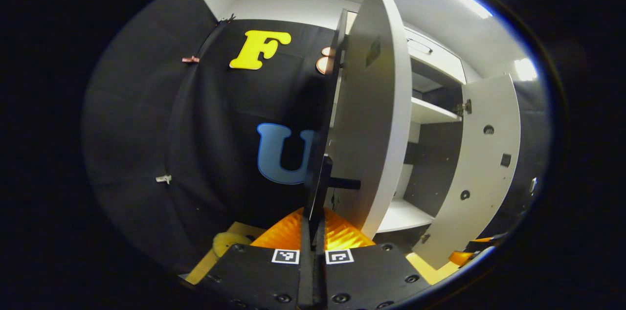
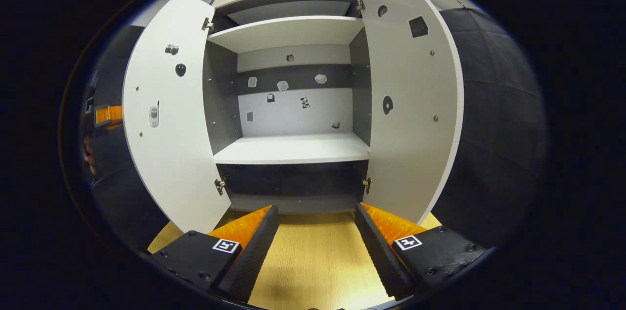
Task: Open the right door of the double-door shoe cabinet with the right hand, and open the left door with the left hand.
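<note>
The shoe cabinet [image 2: 293,148] stands straight ahead in the right gripper view, on a light wooden floor [image 2: 313,261], with both doors swung wide; the left door [image 2: 168,114] and the right door [image 2: 411,104] flare outward on either side, and between their free edges the whole front is open room, showing two white shelves [image 2: 293,31] and a grey-and-white back panel dotted with small marks; the doors' inner faces are white, each with small holes, dark spots and hinges at the cabinet side. The right gripper [image 2: 318,236] hangs low before the cabinet's bottom edge, level and centred on the opening, its fingers spread well apart with bare floor between them, touching nothing. In the left gripper view the left door [image 1: 371,114] is seen edge-on, its free edge running down to the left gripper [image 1: 313,232]; that gripper's fingers are drawn close together about the door's thin edge and dark handle [image 1: 342,184], pressing it from both sides; beyond lie the open shelves and the right door [image 1: 484,163]. At the far left edge of the right gripper view, beside the left door, a hand [image 2: 89,153] shows dimly.
</note>
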{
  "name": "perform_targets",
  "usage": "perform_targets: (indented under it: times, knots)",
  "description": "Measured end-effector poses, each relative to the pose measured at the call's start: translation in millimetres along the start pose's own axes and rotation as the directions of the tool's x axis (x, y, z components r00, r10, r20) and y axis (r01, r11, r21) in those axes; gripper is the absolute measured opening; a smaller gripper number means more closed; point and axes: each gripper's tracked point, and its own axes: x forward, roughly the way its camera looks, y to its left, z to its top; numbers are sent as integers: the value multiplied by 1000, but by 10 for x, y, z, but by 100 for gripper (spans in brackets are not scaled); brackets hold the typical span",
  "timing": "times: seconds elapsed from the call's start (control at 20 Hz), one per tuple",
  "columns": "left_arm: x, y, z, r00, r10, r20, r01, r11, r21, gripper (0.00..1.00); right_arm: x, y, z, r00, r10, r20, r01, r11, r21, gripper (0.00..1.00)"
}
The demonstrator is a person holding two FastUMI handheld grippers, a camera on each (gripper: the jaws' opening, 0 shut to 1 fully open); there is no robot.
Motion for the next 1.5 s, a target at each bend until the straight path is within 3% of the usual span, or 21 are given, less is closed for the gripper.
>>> perform_targets:
  times: [0.25,0.45,0.6,0.9,1.05,1.15,1.25,1.3,1.4,1.5]
  knots:
    - [-172,29,-30,999,48,-11,-46,994,101,5,-105,-170,201,999,-25,42,25,1000,-4,99]
    - [-563,-95,-65,997,67,-28,-66,997,39,5,-209,-353,153,1000,-2,30,2,1000,12,99]
    - [-829,-306,-112,992,123,-10,-123,992,-2,5,-299,-512,168,999,38,30,-40,998,41,99]
    - [-1168,-1058,-622,976,206,-65,-201,977,73,8,-700,-915,301,992,87,89,-89,996,19,99]
    - [-1320,-1494,-759,982,172,-75,-176,984,-37,24,-912,-1076,435,985,111,134,-114,993,15,98]
    - [-1423,-1711,-775,987,145,-63,-150,986,-73,47,-1010,-1171,468,983,116,145,-120,993,19,99]
    - [-1478,-1806,-749,988,148,-35,-150,988,-48,75,-1111,-1258,489,982,117,151,-123,992,30,99]
    - [-1504,-1834,-732,989,150,-21,-150,988,-24,76,-1137,-1286,506,981,116,156,-123,992,36,98]
    - [-1520,-1816,-716,986,165,-5,-164,986,32,92,-1158,-1327,523,981,111,162,-120,992,47,98]
    - [-1520,-1828,-703,986,165,2,-165,984,71,95,-1149,-1349,544,981,107,163,-117,991,58,98]
